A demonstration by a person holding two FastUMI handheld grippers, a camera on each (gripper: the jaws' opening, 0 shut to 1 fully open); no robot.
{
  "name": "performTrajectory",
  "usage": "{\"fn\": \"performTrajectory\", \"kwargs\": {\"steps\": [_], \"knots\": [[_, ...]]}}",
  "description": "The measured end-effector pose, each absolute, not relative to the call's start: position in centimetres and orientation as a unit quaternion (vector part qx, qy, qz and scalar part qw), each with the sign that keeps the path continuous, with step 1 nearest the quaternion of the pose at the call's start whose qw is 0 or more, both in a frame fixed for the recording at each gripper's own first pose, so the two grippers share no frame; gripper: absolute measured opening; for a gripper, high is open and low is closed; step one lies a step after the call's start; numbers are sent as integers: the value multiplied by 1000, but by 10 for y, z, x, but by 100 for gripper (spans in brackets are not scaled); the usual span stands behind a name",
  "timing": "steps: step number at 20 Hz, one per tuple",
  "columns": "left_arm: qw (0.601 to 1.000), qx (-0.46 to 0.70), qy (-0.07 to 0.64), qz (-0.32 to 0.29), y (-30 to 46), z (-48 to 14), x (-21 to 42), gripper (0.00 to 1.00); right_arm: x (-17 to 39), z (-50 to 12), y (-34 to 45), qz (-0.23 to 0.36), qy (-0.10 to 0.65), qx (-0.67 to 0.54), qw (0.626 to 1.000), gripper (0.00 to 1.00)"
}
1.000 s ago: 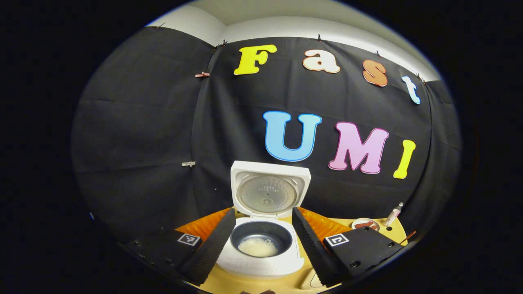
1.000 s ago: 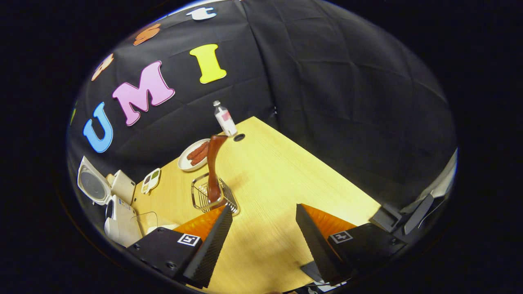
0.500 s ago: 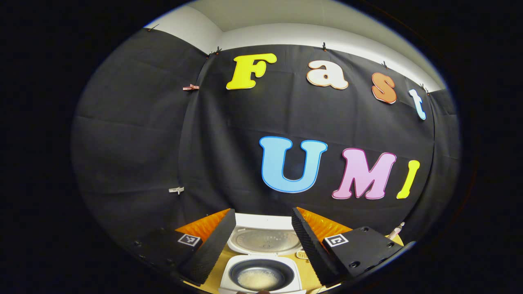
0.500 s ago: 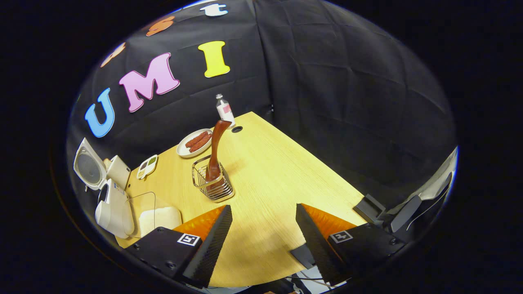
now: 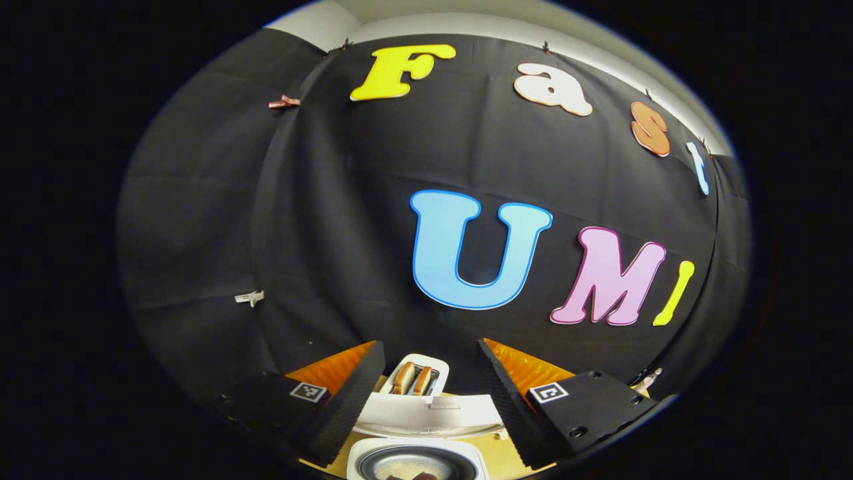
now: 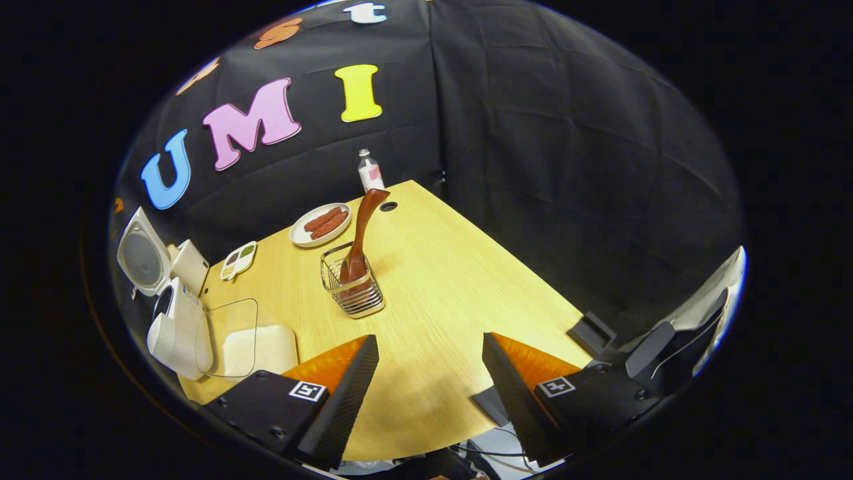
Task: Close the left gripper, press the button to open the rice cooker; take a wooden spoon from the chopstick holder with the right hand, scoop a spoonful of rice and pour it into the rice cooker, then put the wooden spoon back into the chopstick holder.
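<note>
Both tools stand released, fingers apart on nothing: right tool over the counter's near edge, left tool above the rice cooker, lid up. Farther in, mid-counter, the wooden spoon stands back in the chopstick holder. By my reading the last step is done; next calls only for drawing clear.

The left gripper is held level, jaws spread wide; the right gripper is pitched downward, fingers parted.
</note>
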State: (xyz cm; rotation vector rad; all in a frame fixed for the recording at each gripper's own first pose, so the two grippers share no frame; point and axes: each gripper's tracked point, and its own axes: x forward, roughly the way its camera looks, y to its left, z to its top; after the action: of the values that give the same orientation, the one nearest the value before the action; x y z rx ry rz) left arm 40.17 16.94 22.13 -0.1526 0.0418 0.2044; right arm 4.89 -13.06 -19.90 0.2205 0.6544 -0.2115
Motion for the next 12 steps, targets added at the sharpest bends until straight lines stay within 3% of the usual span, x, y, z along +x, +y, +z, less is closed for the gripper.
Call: {"fn": "performTrajectory", "kwargs": {"steps": [6, 12], "knots": [[987, -94, 83, 102, 165, 178, 430, 96, 40, -208, -119, -89, 331, 93, 935, 99], [986, -3, 134, 98, 155, 155, 421, 99, 45, -215, -111, -77, 336, 115, 932, 99]]}}
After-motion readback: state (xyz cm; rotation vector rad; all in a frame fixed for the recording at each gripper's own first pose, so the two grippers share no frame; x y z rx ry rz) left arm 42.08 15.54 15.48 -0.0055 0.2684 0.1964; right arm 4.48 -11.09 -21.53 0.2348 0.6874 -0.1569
